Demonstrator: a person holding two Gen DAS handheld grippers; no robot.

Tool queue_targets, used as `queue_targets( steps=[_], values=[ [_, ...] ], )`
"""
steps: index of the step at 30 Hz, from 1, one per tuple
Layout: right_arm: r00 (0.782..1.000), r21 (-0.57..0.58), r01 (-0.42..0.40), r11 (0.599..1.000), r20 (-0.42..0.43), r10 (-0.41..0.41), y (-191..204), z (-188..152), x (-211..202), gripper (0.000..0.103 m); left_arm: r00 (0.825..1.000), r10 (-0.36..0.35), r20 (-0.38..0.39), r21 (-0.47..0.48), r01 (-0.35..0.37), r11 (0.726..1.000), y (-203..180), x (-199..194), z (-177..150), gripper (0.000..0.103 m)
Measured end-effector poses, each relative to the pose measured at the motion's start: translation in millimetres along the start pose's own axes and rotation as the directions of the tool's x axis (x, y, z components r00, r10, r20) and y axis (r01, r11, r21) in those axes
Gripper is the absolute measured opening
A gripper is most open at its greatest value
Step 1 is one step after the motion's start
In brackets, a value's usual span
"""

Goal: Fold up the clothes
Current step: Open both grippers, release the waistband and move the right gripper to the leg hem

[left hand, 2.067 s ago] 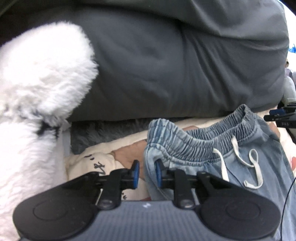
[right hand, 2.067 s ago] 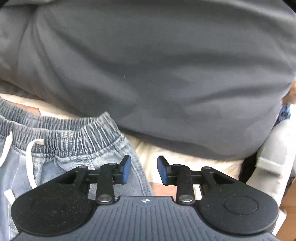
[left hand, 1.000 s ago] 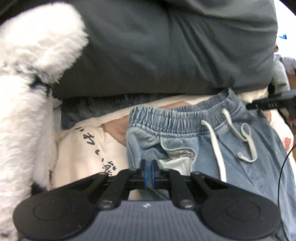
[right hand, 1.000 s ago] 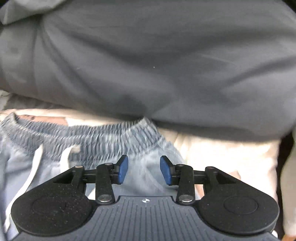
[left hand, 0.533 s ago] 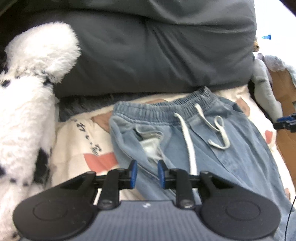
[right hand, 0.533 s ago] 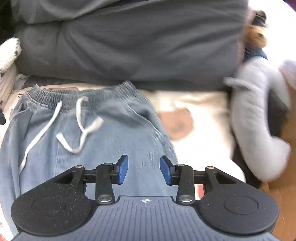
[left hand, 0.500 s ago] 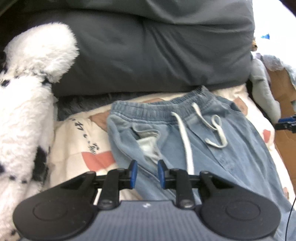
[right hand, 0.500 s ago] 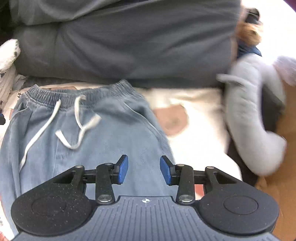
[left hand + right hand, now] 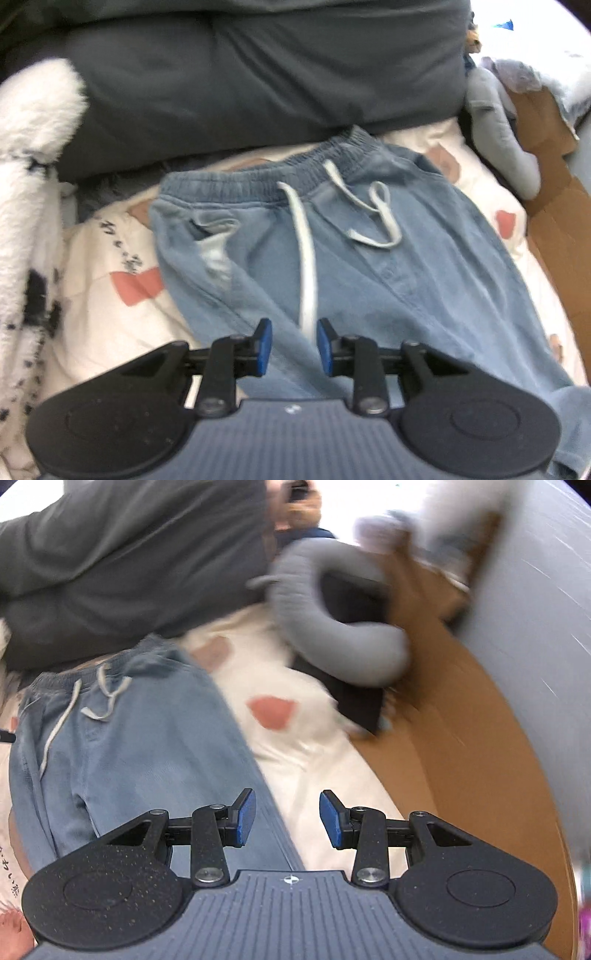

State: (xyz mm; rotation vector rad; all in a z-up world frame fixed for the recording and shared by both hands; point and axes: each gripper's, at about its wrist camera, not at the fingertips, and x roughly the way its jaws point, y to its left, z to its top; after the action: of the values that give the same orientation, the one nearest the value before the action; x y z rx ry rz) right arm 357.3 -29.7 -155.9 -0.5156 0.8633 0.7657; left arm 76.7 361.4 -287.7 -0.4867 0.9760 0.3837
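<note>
Left hand-held gripper (image 9: 291, 345): its jaws have just been opening, now released w/ a small gap, blue pads apart, nothing pinched; it hangs over the light-blue denim drawstring trousers (image 9: 369, 266), w/ the long white cotton drawstring (image 9: 308, 266) running down to just in front of the gap, not gripped. Right hand-held gripper (image 9: 287, 819): released too, gap wider, nothing btw. the pads; under it the right edge of the same trousers (image 9: 147, 746) meets the cream bed cover with pink and brown patches (image 9: 295, 716). The trousers lie spread flat on this bed cover, front side up, elastic waistband (image 9: 273, 177) at the far end, touching or nearly touching the big dark-grey pillow or duvet roll (image 9: 258, 74); legs run toward the cameras. Left side pocket shows pale lining. To the left of the trousers, a fluffy white plush fabric with black spots (image 9: 33, 184). To the right, a grey curved soft cushion (image 9: 332, 646), beside brown cardboard (image 9: 461, 738). Right view is blurred, so small details there I cannot tell.
</note>
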Motion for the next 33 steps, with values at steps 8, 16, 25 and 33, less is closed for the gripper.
queue_targets(
  steps=[8, 16, 25, 33],
  values=[
    [0.994, 0.182, 0.108, 0.977, -0.041, -0.103, -59.8, -110.9, -65.1, 0.045, 0.997, 0.024, -0.08, 0.012, -0.023, 1.0, -23.6, 4.3, 9.3, 0.029],
    [0.988, 0.388, 0.138, 0.911, 0.009, -0.154, -86.6, -185.7, -119.8, 0.046, 0.989, 0.05, -0.142, 0.028, -0.046, 0.999, -38.5, -0.1, 18.7, 0.034],
    [0.981, 0.553, 0.164, 0.817, -0.002, -0.195, -82.6, -281.5, -148.2, 0.05, 0.984, 0.053, -0.172, 0.049, -0.045, 0.998, -44.6, -0.8, 21.4, 0.034],
    [0.986, 0.656, 0.156, 0.739, -0.06, -0.155, -52.8, -368.7, -147.8, 0.05, 0.981, 0.055, -0.184, 0.049, -0.047, 0.998, -40.0, 0.2, 22.6, 0.036]
  ],
)
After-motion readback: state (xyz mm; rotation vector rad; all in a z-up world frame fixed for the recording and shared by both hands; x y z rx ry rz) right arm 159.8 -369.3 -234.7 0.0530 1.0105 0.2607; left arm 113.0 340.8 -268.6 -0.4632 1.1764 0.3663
